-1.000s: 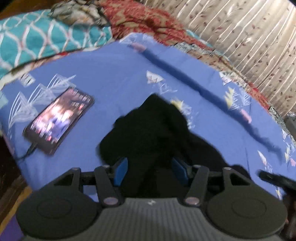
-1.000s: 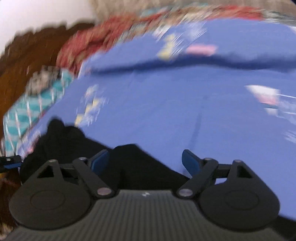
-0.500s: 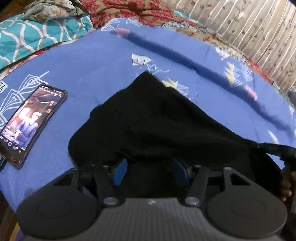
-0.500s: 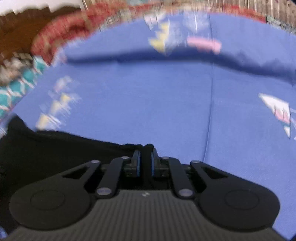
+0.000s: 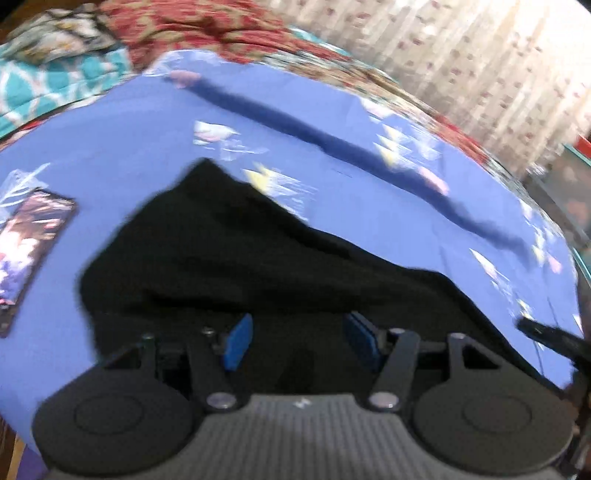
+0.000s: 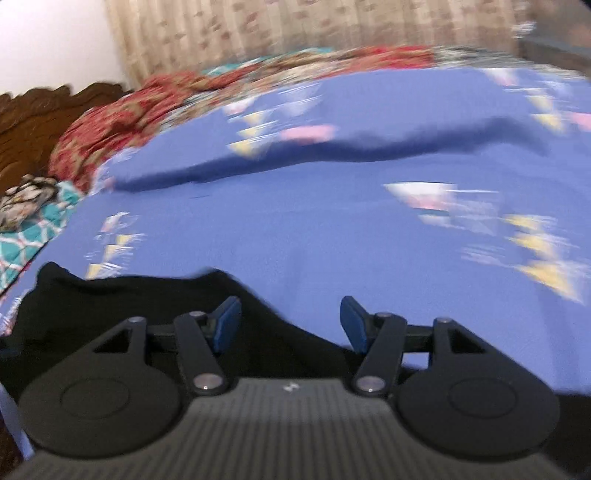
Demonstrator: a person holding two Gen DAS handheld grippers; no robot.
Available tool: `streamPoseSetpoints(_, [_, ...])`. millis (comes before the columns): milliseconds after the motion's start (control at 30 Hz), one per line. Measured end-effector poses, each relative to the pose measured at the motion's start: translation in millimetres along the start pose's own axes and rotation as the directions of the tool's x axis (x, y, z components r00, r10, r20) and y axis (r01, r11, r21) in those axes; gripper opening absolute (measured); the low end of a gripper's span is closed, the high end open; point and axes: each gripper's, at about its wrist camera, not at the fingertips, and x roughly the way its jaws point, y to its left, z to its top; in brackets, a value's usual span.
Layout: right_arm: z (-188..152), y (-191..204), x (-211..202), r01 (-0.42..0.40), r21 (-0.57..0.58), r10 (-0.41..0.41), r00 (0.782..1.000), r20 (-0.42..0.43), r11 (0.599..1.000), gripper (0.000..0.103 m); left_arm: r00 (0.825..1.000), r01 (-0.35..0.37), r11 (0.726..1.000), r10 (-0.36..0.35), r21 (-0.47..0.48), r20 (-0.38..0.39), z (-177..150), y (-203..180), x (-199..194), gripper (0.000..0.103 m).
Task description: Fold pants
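Observation:
The black pants lie spread on the blue patterned bedsheet, reaching from near the phone toward the right. My left gripper is open just above them, blue pads apart, with black cloth beneath and between the jaws. In the right wrist view the pants fill the lower left. My right gripper is open over their edge, gripping nothing. Its tip shows at the left wrist view's right edge.
A phone with a lit screen lies on the sheet left of the pants. A teal quilt and a red floral blanket are bunched at the bed's far side. A curtain hangs behind. A long fold ridge crosses the sheet.
My right gripper was shut on the pants' edge half a second ago and is open now. The pants have spread out wider across the sheet. The left gripper stays open.

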Motion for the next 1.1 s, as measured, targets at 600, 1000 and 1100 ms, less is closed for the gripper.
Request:
streamPoseSetpoints(600, [-103.6,-293.7,-177.9,0.330,0.501,-0.340,0.937,-0.076,0.800,0.027,0.975,0.140,0.974,-0.105,0.178,-0.196,-40.2,-129.5,28.3,0.057])
streamPoseSetpoints(1000, [-42.7,-291.4,-171.6,0.294,0.454,-0.363,0.929,0.069,0.841,0.033,0.970,0.113,0.977,-0.069,0.181,-0.233,-44.0,-136.1,38.2,0.058])
streamPoseSetpoints(1100, [-59.1,-310.7,-130.1,0.404,0.460,-0.406,0.908,-0.100,0.791,0.046,0.972,0.108,0.977,-0.064,0.186,-0.228,-44.0,-133.9,36.0,0.058])
